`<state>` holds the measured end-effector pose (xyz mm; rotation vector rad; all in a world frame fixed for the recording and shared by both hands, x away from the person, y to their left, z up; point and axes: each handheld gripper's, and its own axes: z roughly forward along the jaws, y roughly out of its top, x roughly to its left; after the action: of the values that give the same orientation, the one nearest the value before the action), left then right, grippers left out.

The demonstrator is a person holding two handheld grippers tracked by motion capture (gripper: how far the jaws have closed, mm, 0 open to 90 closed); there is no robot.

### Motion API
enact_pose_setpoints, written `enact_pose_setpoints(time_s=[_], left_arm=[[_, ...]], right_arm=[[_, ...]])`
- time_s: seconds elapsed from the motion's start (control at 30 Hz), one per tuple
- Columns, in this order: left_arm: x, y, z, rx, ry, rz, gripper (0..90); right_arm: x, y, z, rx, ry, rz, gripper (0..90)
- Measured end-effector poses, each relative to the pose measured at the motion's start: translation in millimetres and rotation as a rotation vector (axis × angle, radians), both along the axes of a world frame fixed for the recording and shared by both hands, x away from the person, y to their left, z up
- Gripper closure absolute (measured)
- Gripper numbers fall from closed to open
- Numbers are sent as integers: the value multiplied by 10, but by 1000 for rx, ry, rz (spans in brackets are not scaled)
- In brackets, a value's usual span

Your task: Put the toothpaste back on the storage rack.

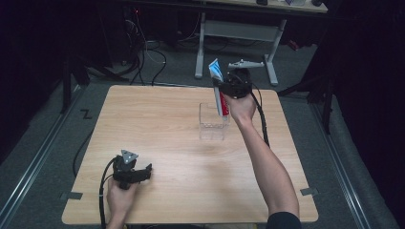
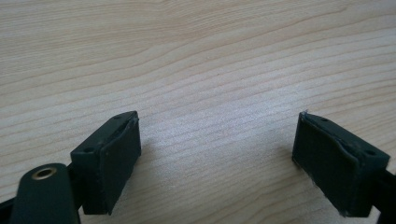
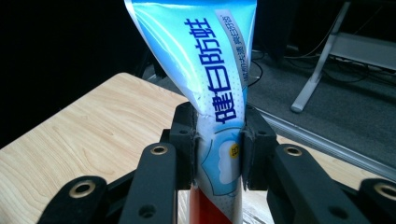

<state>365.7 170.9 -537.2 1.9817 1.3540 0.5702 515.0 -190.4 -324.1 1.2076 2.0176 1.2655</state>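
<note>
1. Clamping the toothpaste tube [image 3: 219, 140] across its middle, the right gripper [image 3: 217, 149] had its jaws pressed in on both sides of the tube, so that the flat blue crimped end stood up above them and the red lower part hung below.
2. In the high view the right gripper [image 1: 235, 86] was held aloft near the far edge of the wooden table [image 1: 157, 129], and the toothpaste tube [image 1: 219, 93] slanted downward, its red end over the rim of the clear plastic box [image 1: 212, 123].
3. The step in hand looked like the carry and line-up: the tube was above the box's opening but not yet resting inside it.
4. The next move, as I judged it, called for lowering the tube's red end straight into the box, keeping it off the thin clear wall, and only then easing the jaws apart; a slanted entry could have tipped so light a box.
5. The left gripper [image 1: 130, 172] lay low at the near left of the table, well apart from the box; its jaws stood wide with nothing between them, bare wood [image 2: 219, 70] showing in the gap.
</note>
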Motion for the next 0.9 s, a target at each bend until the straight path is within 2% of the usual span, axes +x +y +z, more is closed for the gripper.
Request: enact_pose_setpoints(time_s=[0.57, 0.9], left_arm=[[-1, 0, 0, -1, 0, -2, 156], [-1, 1, 1, 1, 1, -3, 155]], right_arm=[[112, 125, -175, -26, 29, 7, 704], [140, 90, -320, -24, 55, -12, 703]])
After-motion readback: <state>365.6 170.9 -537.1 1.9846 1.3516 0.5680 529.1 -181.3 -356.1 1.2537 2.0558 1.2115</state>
